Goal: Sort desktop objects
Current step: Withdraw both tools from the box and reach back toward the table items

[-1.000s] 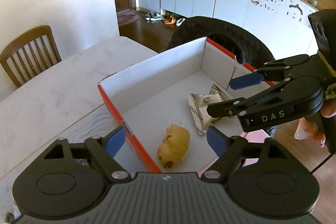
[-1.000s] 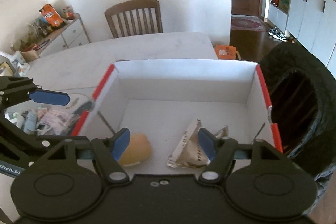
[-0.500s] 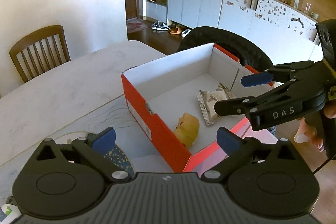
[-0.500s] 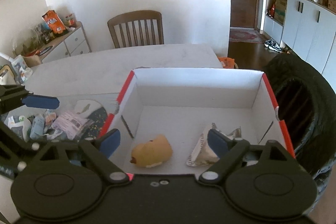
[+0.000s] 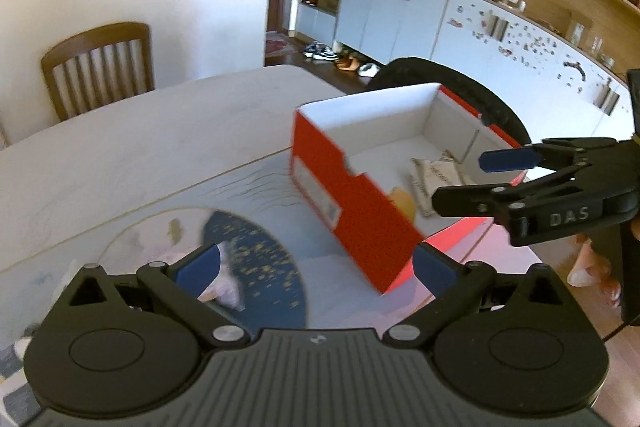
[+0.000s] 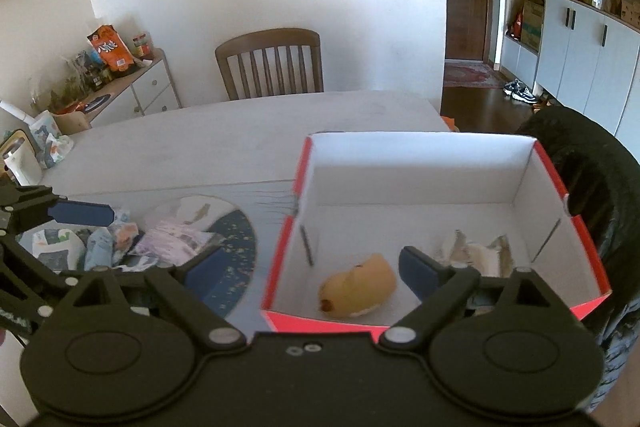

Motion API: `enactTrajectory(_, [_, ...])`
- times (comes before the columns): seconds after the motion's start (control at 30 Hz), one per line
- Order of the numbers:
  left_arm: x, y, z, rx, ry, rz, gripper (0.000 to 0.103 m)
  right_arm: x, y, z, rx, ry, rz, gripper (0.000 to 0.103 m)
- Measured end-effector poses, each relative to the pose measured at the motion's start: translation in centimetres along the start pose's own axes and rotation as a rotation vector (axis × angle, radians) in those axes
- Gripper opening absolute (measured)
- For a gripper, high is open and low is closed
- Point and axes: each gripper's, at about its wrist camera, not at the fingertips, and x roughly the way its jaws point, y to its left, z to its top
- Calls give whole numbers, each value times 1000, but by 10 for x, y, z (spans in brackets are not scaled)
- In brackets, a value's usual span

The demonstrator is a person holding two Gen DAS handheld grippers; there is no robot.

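Note:
A red box with white inside [image 6: 424, 171] [image 5: 352, 211] stands at the table's right end. In it lie a yellow plush toy [image 6: 358, 285] [image 5: 402, 203] and a crumpled silver wrapper [image 6: 476, 253] [image 5: 434, 173]. A pile of small packets [image 6: 120, 243] lies left of the box on a mat with a dark blue patch [image 6: 236, 259] [image 5: 256, 255]. My left gripper [image 5: 316, 267] is open and empty over the mat. My right gripper [image 6: 308, 273] is open and empty at the box's near wall; it shows in the left wrist view [image 5: 472, 183].
A black bin bag [image 6: 592, 179] stands right of the box, off the table. A wooden chair [image 6: 272, 67] is at the far side. A sideboard with snacks [image 6: 116, 75] is at the far left. Bare marble table [image 6: 240, 131] lies behind the box.
Both grippers have pulled back and to the left of the box. The left one was over the box and now is over the mat. The toy and wrapper have not moved.

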Motion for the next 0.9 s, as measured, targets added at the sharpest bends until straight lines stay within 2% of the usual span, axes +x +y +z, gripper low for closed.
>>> enactTrajectory(0.27, [-22, 47, -24, -108, -34, -28, 103, 7, 49, -2, -28, -8, 10, 94])
enactTrajectory(0.37, [-31, 60, -32, -118, -52, -30, 103, 14, 64, -4, -34, -5, 14, 94])
enactTrajectory(0.57, [-49, 84, -44, -105, -76, 15, 103, 28, 95, -4, -34, 1, 25, 94])
enactTrajectory(0.67, [-57, 96, -52, -87, -88, 62, 103, 35, 107, -3, -48, 0, 31, 94])
enactTrajectory(0.9, [-70, 128, -67, -76, -79, 140, 103, 60, 126, -4, -83, 33, 24, 94])
